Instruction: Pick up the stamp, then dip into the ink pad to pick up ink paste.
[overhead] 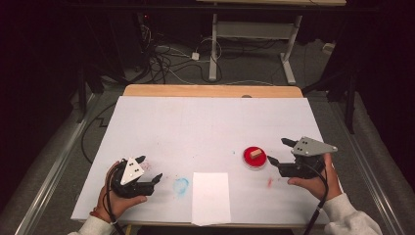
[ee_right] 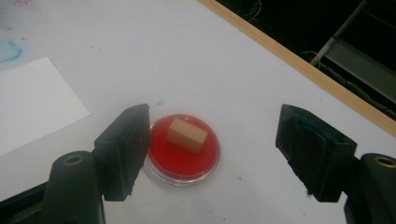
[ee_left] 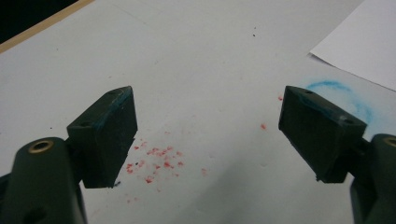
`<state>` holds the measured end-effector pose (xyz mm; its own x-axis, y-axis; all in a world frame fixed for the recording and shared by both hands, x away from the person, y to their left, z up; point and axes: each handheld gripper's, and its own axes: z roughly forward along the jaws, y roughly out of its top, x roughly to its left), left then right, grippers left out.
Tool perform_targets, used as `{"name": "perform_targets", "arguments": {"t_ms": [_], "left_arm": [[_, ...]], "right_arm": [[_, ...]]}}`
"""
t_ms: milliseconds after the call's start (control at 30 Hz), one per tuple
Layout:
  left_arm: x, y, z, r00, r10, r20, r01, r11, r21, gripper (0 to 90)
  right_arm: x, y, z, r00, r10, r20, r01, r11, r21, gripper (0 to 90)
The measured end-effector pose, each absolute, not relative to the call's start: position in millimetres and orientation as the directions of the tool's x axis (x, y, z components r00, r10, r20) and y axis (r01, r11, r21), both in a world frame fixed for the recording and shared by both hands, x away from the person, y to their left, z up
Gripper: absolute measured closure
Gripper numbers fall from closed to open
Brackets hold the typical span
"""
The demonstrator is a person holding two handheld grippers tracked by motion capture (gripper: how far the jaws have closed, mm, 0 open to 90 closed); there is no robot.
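- The right gripper (overhead: 280,151) hangs just above the table with its jaws spread wide and nothing between them; in the right gripper view its own jaws frame the dish, one jaw almost over the rim.
- The left gripper (overhead: 148,169) sits low at the near left of the table, jaws likewise apart and empty, over a scatter of red specks (ee_left: 156,161) on the white table cover (overhead: 205,122).
- Just beside the right gripper lies a shallow round dish (ee_right: 183,147) with a clear rim and a red pad inside, very likely an ink pad.
- On that pad rests a small tan block (ee_right: 187,134), lying slightly skewed; it looks like a wooden stamp.
- I'd judge the block light and stiff, easy to pinch across its two long sides; its underside may be wet with ink, so best kept level.
- The dish looks light too and could slide or lift with the block.
- A blank sheet of paper (overhead: 211,197) lies at the near edge, between the hands, with a blue smudge (overhead: 181,186) beside it.
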<state>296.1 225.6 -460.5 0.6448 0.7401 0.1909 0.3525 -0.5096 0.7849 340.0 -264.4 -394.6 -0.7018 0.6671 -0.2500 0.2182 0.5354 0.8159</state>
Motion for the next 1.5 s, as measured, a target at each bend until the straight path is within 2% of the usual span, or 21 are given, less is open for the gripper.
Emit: {"name": "perform_targets", "arguments": {"t_ms": [433,633,667,733,767,1000,1267,1500], "left_arm": [[291.8,231.7,-464.0,0.64,0.747,0.181,0.379,-0.512,0.771,19.2],[293.5,230.0,-463.7,0.642,0.744,0.183,0.381,-0.517,0.767,19.2],[293.9,229.4,-464.4,0.646,0.741,0.182,0.381,-0.519,0.765,19.2],[294.1,229.3,-465.5,0.653,0.734,0.186,0.384,-0.533,0.754,19.2],[294.1,229.2,-466.1,0.654,0.734,0.183,0.385,-0.531,0.755,19.2],[292.8,227.8,-465.0,0.66,0.727,0.19,0.381,-0.541,0.75,19.2],[291.5,225.1,-466.3,0.675,0.713,0.189,0.379,-0.556,0.74,19.2],[292.4,224.8,-467.0,0.682,0.707,0.186,0.382,-0.562,0.734,19.2]], "right_arm": [[353.7,-255.4,-400.3,-0.759,0.605,-0.241,0.228,0.594,0.771,28.7],[365.0,-250.2,-399.2,-0.802,0.539,-0.258,0.222,0.669,0.709,32.4],[371.3,-246.1,-399.9,-0.82,0.504,-0.273,0.215,0.713,0.668,32.9],[374.5,-243.8,-400.4,-0.831,0.486,-0.27,0.213,0.727,0.653,33.1],[380.1,-238.2,-401.3,-0.851,0.445,-0.279,0.204,0.77,0.605,33.8],[400.7,-216.4,-403.6,-0.904,0.294,-0.309,0.148,0.896,0.419,38.2],[417.8,-198.1,-407.8,-0.928,0.189,-0.322,0.103,0.958,0.267,44.5],[424.3,-187.8,-410.4,-0.947,0.121,-0.299,0.063,0.979,0.196,49.7]]}}
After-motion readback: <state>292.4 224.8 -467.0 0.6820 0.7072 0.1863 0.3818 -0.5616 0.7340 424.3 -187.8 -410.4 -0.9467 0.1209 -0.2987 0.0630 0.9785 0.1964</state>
